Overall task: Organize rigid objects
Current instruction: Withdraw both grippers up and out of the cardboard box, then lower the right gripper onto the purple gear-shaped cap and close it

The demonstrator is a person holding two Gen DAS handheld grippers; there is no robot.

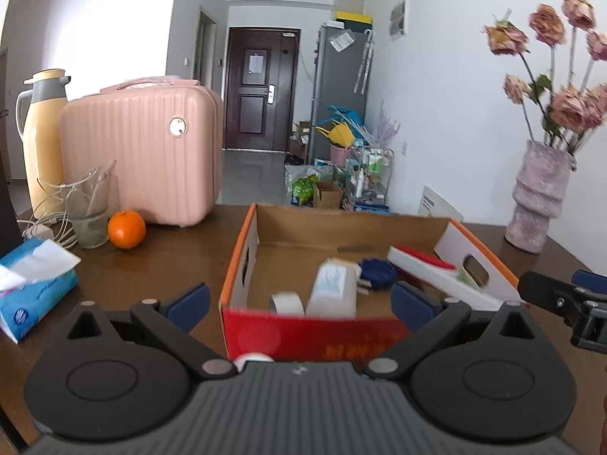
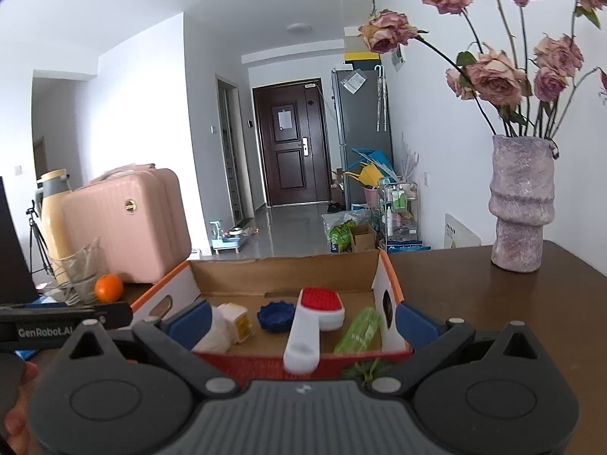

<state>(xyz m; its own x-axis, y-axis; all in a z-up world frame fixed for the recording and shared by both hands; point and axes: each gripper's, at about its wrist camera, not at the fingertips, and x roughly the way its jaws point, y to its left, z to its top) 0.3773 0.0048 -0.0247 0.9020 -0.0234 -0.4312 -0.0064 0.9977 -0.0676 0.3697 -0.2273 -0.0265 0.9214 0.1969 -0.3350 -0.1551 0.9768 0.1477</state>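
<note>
An open cardboard box (image 1: 242,261) with orange rims and a red front stands on the brown table; it also shows in the right wrist view (image 2: 284,271). Inside lie a white roll of tape (image 1: 286,303), a white bottle (image 1: 332,284), a blue dish (image 1: 377,271), and a white brush with a red pad (image 2: 318,313). A green plastic bottle (image 2: 358,330) lies at the box's right side. My left gripper (image 1: 299,297) is open and empty at the box's front wall. My right gripper (image 2: 303,316) is open and empty, also at the front wall.
On the left stand a pink suitcase (image 1: 144,151), a yellow thermos (image 1: 41,136), a glass cup (image 1: 87,208), an orange (image 1: 126,229) and a blue tissue pack (image 1: 34,292). A vase of dried roses (image 2: 521,204) stands at the right back of the table (image 2: 474,284).
</note>
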